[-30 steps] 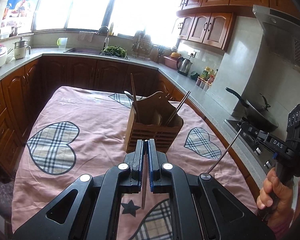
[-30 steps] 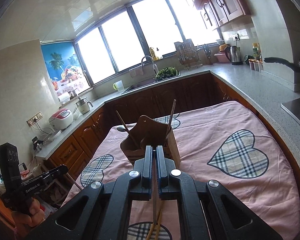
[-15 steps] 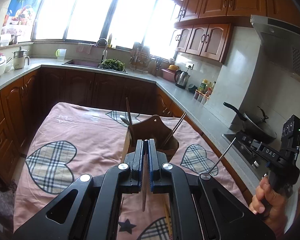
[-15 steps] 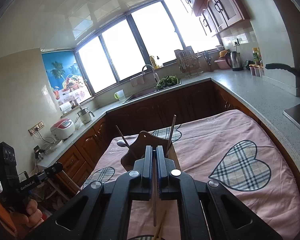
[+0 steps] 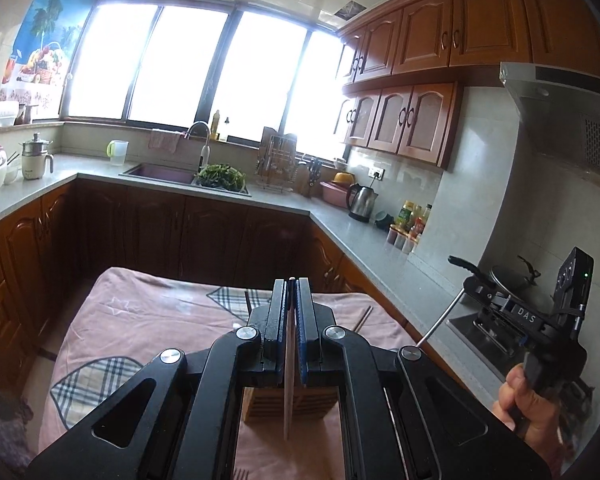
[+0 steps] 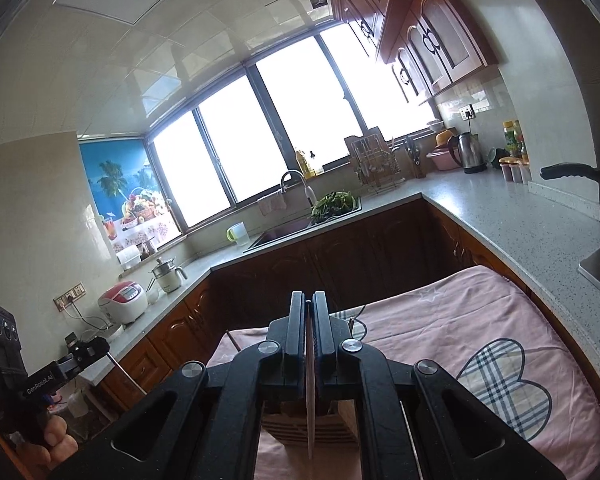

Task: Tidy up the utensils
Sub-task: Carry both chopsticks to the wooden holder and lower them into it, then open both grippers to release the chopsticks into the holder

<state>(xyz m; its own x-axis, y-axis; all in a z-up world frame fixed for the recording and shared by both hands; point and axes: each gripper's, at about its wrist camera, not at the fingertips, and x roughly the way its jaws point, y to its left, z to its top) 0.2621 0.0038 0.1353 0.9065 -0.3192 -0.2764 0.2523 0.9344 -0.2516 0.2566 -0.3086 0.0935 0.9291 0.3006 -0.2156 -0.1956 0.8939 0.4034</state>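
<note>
Wooden holder (image 5: 290, 404) now sits low, mostly hidden behind both grippers.
Left gripper (image 5: 291, 280) and right gripper (image 6: 308, 294) have risen, fingers clamped on thin utensils above the pink surface (image 5: 148, 320).

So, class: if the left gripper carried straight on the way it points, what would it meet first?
Probably nothing close. The left gripper aims over the pink table toward the dark cabinets beyond; the wooden holder sits below its line. Depth is unclear.
</note>
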